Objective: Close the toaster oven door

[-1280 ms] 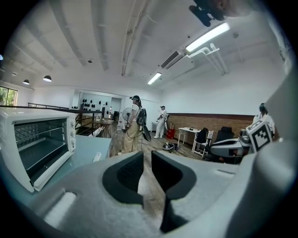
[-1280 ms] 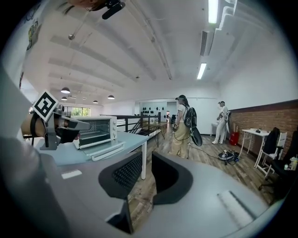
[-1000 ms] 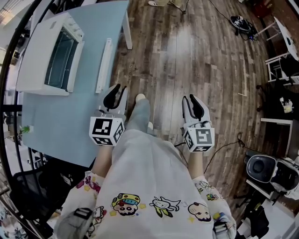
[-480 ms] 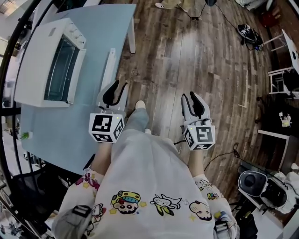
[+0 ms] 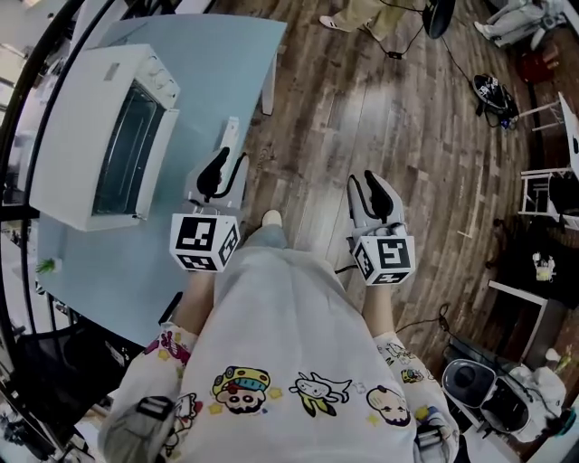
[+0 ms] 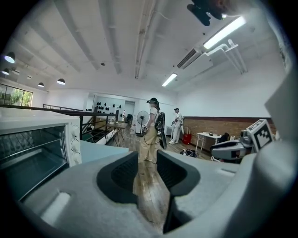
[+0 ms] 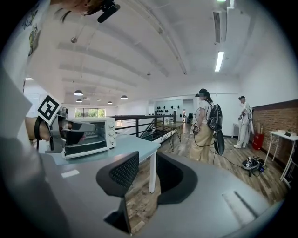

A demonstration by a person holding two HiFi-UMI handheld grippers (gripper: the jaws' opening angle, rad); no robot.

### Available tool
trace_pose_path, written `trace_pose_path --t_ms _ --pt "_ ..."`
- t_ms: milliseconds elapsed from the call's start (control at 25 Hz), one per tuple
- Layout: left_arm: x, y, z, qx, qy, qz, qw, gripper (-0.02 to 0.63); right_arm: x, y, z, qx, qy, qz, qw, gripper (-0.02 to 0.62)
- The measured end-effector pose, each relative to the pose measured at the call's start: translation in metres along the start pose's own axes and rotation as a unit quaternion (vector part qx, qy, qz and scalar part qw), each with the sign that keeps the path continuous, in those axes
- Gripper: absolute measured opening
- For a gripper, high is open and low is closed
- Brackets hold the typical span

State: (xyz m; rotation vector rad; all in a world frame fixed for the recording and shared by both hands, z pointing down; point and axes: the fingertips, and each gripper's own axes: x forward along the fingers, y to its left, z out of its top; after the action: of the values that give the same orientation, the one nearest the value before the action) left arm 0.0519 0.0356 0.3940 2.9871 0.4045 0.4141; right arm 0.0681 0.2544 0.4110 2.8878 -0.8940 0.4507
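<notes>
my head view swings toward the table [image 5: 213, 54]: the toaster oven [image 5: 99, 136] now sits lower and further right in frame than a second ago. a person's feet [image 5: 348, 20] and a fan base [image 5: 441, 14] come in at the top edge, and the round grey machine [image 5: 479, 396] drops toward the lower right corner. the left gripper [image 5: 226, 166] is opening its jaws with nothing between them. the right gripper [image 5: 365, 184] shows a wider gap than before, also with nothing in it.
</notes>
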Motion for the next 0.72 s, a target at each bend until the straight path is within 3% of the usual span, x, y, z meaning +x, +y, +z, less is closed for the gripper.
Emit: trace_pose_path --t_ms 240,520,720 --pt "0.005 0.039 0.013 -0.005 -0.017 0.037 0.9992 0.12 0.044 0.004 0.016 -0.004 -0.006 0.025 1.0 0.126" --pt "-0.019 0.084 0.01 -0.03 -0.021 0.105 0.9938 0.12 0.091 0.033 0.033 -0.034 0.003 0.086 0.996 0.129" --pt "-0.048 0.118 -0.006 -0.067 -0.023 0.19 0.9793 0.12 0.144 0.068 0.037 -0.063 0.018 0.17 0.983 0.13"
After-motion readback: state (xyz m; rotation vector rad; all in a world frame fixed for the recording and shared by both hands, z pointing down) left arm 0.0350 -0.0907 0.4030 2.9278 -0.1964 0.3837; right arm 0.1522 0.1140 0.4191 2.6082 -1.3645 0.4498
